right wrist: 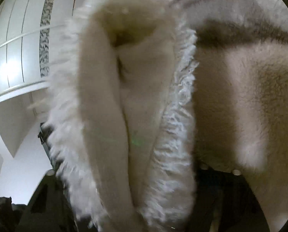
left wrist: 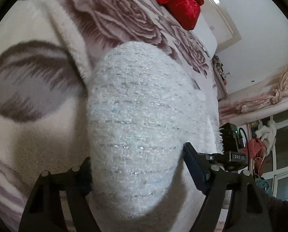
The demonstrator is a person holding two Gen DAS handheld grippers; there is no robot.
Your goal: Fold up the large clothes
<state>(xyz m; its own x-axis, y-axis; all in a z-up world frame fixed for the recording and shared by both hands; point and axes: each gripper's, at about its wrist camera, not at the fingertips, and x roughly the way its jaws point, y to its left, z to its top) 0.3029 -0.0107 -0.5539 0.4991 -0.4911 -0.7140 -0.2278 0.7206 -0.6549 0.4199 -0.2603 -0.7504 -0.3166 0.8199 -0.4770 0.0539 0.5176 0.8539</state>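
A white tweed garment (left wrist: pixel 136 119) with silver threads and a frayed fringe lies bulged over a plush rose-patterned blanket (left wrist: pixel 37 89). My left gripper (left wrist: pixel 136 166) has a thick fold of the garment between its fingers, which stand wide on either side of it. In the right wrist view the same garment (right wrist: pixel 136 96) fills the middle, showing its cream lining and fringed edges. My right gripper (right wrist: pixel 128 193) has this folded edge running down between its fingers, whose tips are hidden by the cloth. The right gripper's body (left wrist: pixel 230 145) shows at the garment's far right edge.
A red velvet cloth (left wrist: pixel 178 0) lies at the blanket's far end. A white wardrobe (right wrist: pixel 18 48) stands on the left of the right wrist view. Curtains (left wrist: pixel 269 94), a window and hanging items are on the right.
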